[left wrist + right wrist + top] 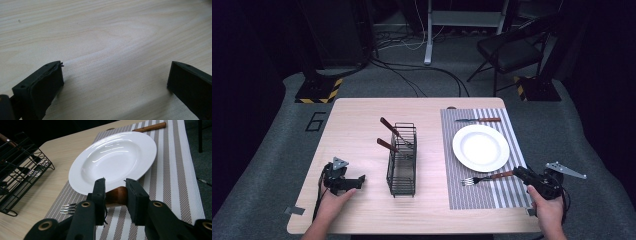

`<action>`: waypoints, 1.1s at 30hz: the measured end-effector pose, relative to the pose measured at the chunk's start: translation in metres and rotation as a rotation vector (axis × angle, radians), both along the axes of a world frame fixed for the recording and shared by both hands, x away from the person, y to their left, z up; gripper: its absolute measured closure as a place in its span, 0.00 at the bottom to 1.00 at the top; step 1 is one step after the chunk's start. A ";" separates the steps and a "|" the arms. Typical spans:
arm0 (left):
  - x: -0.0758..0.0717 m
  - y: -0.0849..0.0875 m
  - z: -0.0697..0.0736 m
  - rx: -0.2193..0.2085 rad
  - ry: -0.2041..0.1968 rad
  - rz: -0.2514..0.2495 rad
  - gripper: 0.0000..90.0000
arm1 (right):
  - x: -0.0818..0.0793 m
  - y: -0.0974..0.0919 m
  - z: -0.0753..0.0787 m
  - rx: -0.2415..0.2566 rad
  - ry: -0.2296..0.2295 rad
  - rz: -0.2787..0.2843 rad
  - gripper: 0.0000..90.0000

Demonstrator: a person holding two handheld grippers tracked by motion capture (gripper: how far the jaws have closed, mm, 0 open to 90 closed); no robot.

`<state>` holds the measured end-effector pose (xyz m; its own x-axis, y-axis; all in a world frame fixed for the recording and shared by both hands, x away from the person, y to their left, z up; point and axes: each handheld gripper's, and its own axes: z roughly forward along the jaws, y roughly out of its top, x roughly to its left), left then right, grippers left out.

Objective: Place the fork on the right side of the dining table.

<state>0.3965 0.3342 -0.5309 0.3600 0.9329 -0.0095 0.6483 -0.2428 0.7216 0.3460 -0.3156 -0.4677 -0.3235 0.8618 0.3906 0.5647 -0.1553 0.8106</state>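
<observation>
Wooden-handled fork with silver tines lies on the grey-and-white striped woven placemat, just in front of the round white plate. Right gripper is clamped on the fork's reddish-brown handle, tines sticking out to the left. Left gripper sits spread wide over bare light-wood desk, holding nothing. Black wire cutlery caddy stands mid-desk with two brown handles poking up. Matching knife lies beyond the plate. Room's dark, grey carpet, a folding chair at the back.
</observation>
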 end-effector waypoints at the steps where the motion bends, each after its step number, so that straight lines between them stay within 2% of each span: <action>1: 0.000 0.000 0.000 0.000 0.000 0.000 0.00 | 0.000 -0.001 -0.001 -0.001 0.004 -0.003 0.77; 3: 0.000 0.000 0.000 0.000 0.000 0.000 0.00 | 0.000 -0.002 -0.003 0.005 0.005 -0.004 0.77; 5: 0.000 0.000 0.000 0.000 0.000 0.001 0.00 | -0.001 -0.005 -0.006 0.031 0.018 -0.009 0.77; 9: 0.000 0.000 0.000 0.000 0.000 0.002 0.00 | 0.000 -0.007 -0.010 0.047 0.015 -0.014 0.77; 11: 0.000 0.000 0.000 0.000 0.001 0.002 0.00 | 0.000 -0.009 -0.014 0.068 0.022 -0.022 0.77; 12: 0.000 0.000 0.000 0.000 0.000 0.002 0.00 | 0.000 -0.011 -0.017 0.095 0.041 -0.034 0.76; 14: 0.000 0.000 0.000 0.000 0.001 0.002 0.00 | 0.000 -0.011 -0.019 0.103 0.040 -0.036 0.75; 15: 0.000 0.000 0.000 0.000 0.000 0.002 0.00 | 0.000 -0.014 -0.024 0.125 0.046 -0.041 0.75; 17: 0.000 0.000 0.000 0.000 0.000 0.002 0.00 | 0.001 -0.015 -0.025 0.128 0.044 -0.040 0.75; 20: 0.000 0.000 0.000 0.000 0.000 0.002 0.00 | 0.000 -0.019 -0.031 0.181 0.073 -0.056 0.75; 33: 0.000 0.000 0.000 0.000 0.000 0.002 0.00 | 0.002 -0.023 -0.042 0.181 0.090 -0.061 0.73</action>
<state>0.3964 0.3339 -0.5309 0.3581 0.9337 -0.0094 0.6488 -0.2416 0.7216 0.3479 -0.3390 -0.5101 -0.2295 0.7918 0.5660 0.6190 -0.3301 0.7127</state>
